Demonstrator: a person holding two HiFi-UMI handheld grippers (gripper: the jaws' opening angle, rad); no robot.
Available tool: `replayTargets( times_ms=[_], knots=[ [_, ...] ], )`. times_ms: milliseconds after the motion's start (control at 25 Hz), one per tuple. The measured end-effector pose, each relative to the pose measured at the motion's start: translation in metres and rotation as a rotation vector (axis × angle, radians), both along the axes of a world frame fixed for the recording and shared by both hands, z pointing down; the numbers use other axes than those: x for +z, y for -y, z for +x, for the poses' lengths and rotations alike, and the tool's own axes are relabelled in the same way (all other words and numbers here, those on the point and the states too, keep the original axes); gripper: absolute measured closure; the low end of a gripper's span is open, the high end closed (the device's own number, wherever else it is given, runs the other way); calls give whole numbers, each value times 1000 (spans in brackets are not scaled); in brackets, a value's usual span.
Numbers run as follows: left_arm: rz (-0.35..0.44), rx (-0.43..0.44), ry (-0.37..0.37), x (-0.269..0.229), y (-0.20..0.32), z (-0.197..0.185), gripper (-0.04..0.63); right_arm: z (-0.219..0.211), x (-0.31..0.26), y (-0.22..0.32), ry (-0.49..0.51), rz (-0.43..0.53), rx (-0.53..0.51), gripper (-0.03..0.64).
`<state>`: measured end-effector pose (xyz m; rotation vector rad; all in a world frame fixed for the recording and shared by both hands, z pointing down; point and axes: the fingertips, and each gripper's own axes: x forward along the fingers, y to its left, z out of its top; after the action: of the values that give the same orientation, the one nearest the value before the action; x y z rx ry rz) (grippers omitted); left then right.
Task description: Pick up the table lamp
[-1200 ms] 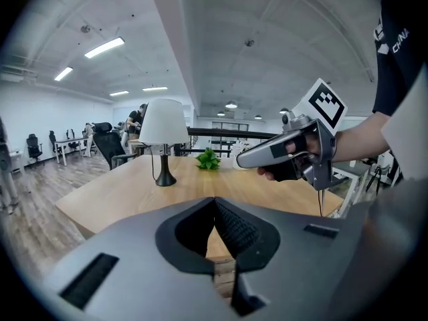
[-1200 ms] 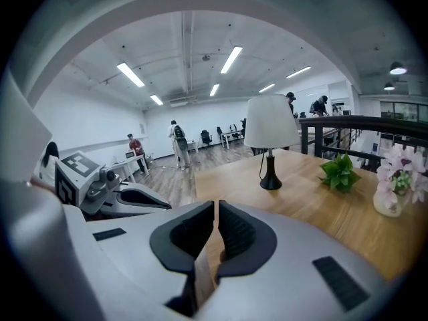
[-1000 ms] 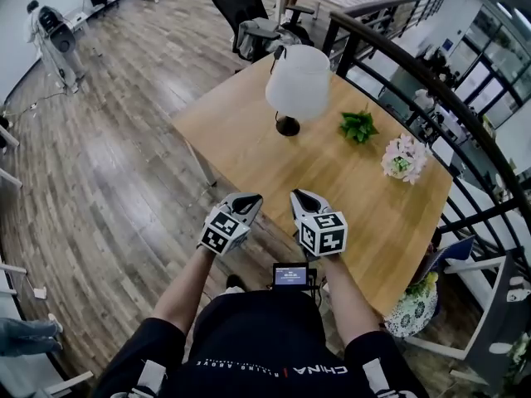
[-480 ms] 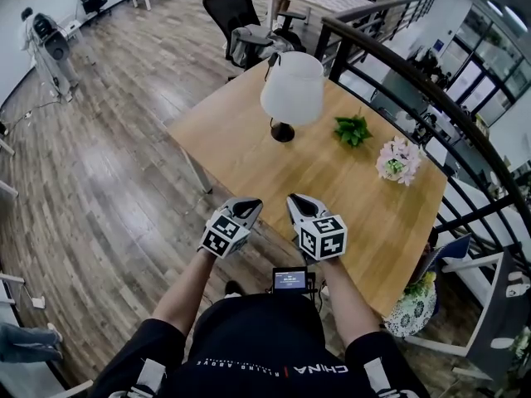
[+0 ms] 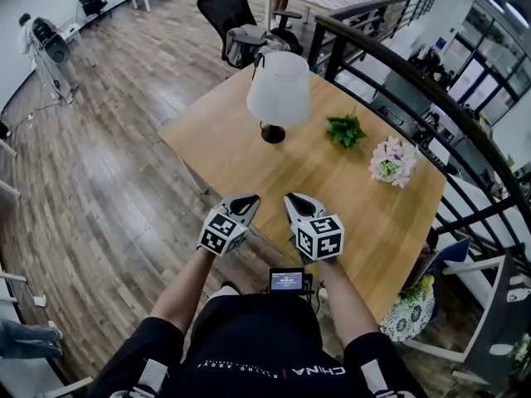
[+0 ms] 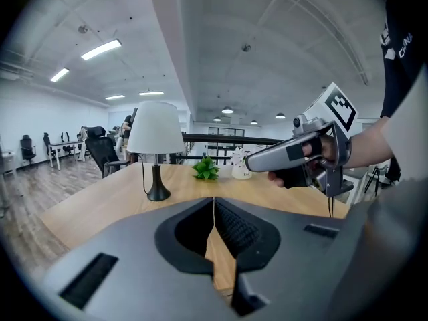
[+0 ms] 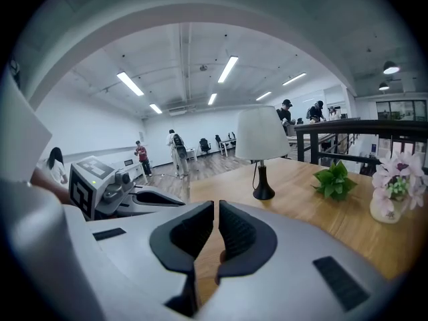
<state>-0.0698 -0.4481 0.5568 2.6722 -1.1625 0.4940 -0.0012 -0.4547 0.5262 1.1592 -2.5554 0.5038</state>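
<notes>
My left gripper hangs over the near edge of the table, jaws together on nothing. The table lamp stands upright well ahead, towards the far side. My right gripper, just beside the left, is closed and empty too

A person stands at the near edge of a wooden table, with the left gripper and the right gripper side by side, both pointing across the tabletop. The table lamp, a white shade on a dark base, stands upright towards the far corner, well apart from both. To its right sit a small green plant and a bunch of pale flowers. A black railing curves past the table's right side.
</notes>
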Motion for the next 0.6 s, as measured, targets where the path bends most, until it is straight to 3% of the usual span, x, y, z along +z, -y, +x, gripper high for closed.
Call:
replayTargets(
  times_ms=[240, 360, 400, 480, 600],
  knots=[
    [39, -28, 31, 1, 33, 20, 575, 15, 9, 29, -1, -2, -9, 574],
    [58, -70, 6, 1, 63, 19, 572, 17, 11, 51, 12, -12, 3, 574],
    [59, -78, -3, 2, 76, 19, 556, 17, 11, 59, 15, -12, 5, 572],
    [54, -86, -7, 10, 106, 20, 459, 15, 12, 79, 17, -11, 14, 574],
    [56, -109, -5, 30, 158, 16, 451, 12, 18, 114, 19, -14, 44, 574]
  ],
)
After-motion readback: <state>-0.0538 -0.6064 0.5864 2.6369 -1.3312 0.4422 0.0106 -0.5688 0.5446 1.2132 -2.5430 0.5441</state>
